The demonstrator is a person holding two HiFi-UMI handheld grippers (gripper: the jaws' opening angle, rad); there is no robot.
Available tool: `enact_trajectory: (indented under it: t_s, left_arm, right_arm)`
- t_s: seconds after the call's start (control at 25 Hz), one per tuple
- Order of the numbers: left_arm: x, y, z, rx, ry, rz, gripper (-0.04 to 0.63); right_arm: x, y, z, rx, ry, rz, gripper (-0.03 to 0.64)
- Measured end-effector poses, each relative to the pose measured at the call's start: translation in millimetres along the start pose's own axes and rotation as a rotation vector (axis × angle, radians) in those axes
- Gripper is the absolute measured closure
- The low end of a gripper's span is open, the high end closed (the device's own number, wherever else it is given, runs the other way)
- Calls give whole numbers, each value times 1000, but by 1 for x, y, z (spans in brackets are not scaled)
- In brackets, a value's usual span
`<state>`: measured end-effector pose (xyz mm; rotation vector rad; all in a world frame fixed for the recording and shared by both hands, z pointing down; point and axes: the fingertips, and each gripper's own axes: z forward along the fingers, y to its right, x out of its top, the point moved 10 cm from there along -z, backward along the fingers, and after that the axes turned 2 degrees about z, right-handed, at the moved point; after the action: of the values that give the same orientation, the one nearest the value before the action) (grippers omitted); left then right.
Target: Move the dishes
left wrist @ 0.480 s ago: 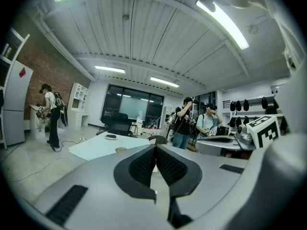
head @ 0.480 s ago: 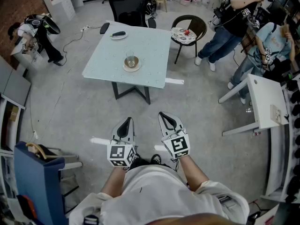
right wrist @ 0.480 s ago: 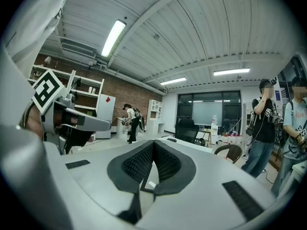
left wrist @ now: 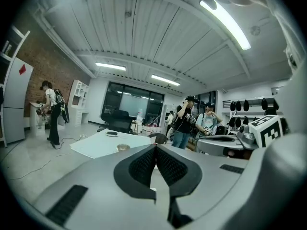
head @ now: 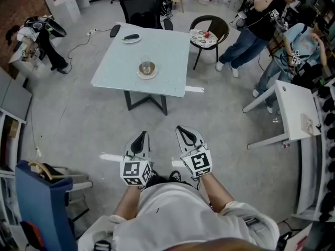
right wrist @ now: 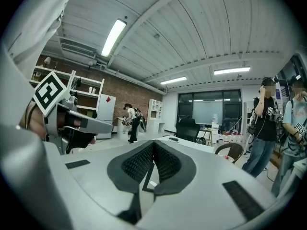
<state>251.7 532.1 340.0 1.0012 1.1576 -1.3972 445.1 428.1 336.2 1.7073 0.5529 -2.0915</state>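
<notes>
Head view, step: you're on the approach. No dish is touched yet, by my reading.
Head view, dishes: the saucer carrying a glass sits mid-table, and a small plate lies near the far edge — both are well apart from you, across open floor.
Head view, hands: your left tongs and right tongs are side by side before your waist, pointing toward the table.
Left gripper view, tongs: the pads are pressed together with nothing between them, aimed almost level at the table.
Right gripper view, tongs: closed tight and empty, tipped a shade downward.
Next move: walk up to the table, part one pair of tongs, and line it up with a dish's rim — low and level.
</notes>
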Motion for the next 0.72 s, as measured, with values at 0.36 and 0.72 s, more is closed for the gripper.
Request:
enact_trajectory:
  t_s: [0.36,0.72]
  left_arm:
    - [-11,-34,2,-33,-27,-8,575]
    - [-14,-87,5,-69,-39,3,575]
  right_arm:
    - [-9,-18,26,-16,-77,16,600]
    - [-15,-34,71,-46,-105,41,515]
